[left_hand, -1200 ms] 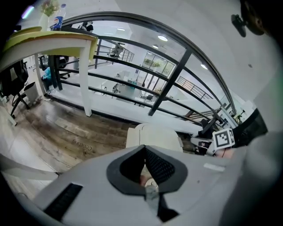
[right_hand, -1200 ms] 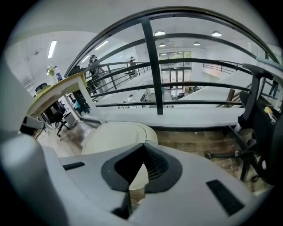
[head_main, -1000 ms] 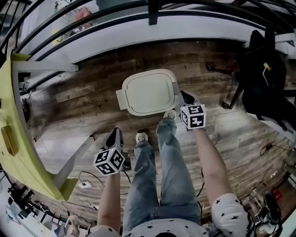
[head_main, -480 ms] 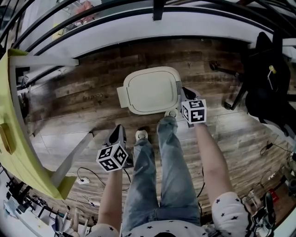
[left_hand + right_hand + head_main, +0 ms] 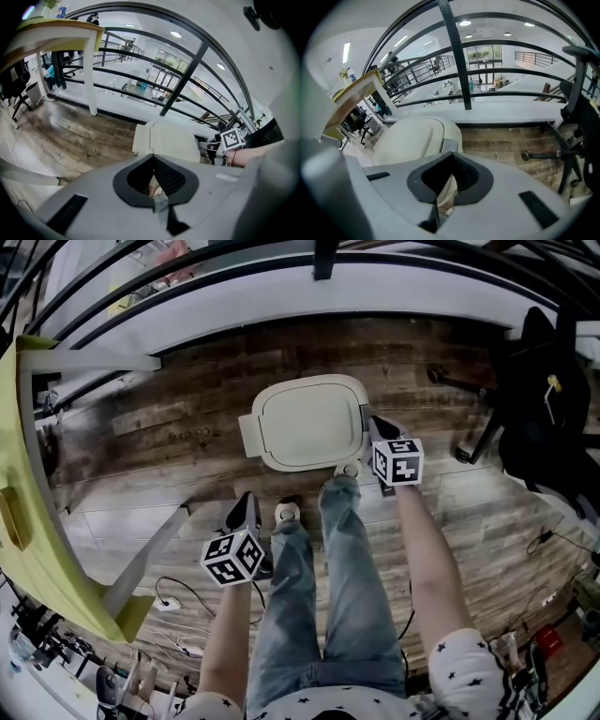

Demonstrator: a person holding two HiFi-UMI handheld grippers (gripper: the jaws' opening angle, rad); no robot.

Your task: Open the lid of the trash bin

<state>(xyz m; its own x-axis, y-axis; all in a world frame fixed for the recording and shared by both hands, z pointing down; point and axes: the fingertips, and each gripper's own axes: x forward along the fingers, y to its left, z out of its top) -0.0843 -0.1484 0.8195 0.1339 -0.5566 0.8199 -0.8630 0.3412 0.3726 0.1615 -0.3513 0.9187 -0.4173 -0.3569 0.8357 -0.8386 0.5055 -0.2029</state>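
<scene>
Bin (image 5: 349, 399) sits on wood floor (image 5: 178, 432), lid (image 5: 307, 423) down flat. R gripper (image 5: 380, 431) is just beside bin's right edge, its 2 jaws pressed together w/ nothing between. L gripper (image 5: 245, 511) is nearer the person than the bin, clear of it, jaws likewise closed, empty.

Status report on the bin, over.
Left hand-held gripper shut, held back. Right hand-held gripper shut, beside cream plastic trash bin. Lid closed. Nothing blocking.
</scene>
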